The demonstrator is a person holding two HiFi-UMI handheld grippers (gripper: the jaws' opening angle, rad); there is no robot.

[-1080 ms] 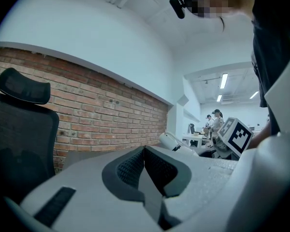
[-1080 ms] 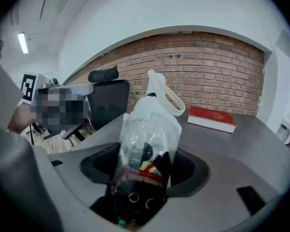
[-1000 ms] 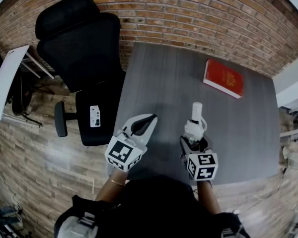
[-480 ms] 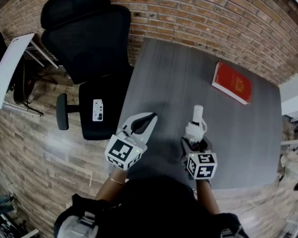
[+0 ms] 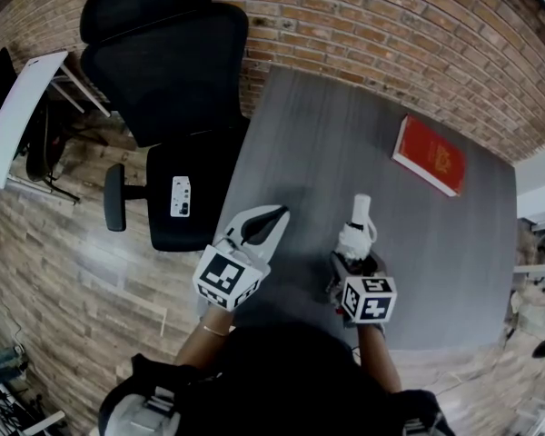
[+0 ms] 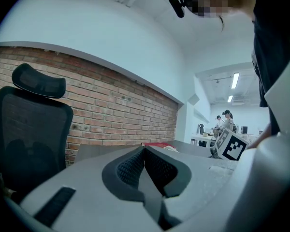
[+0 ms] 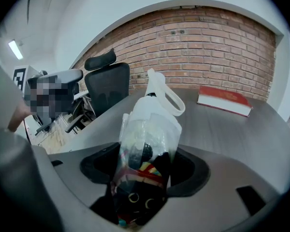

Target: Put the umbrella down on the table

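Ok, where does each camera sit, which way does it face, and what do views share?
Head view: on the person's head, steeply down at the grey table; both forearms, left gripper, right gripper show.
Left gripper view: on the left gripper, along its shut jaws toward brick wall and black chair; the person's torso at right.
Right gripper view: on the right gripper, along jaws clamped on the umbrella, toward the red book.
Shared: chair in all three; book in head and right gripper views.
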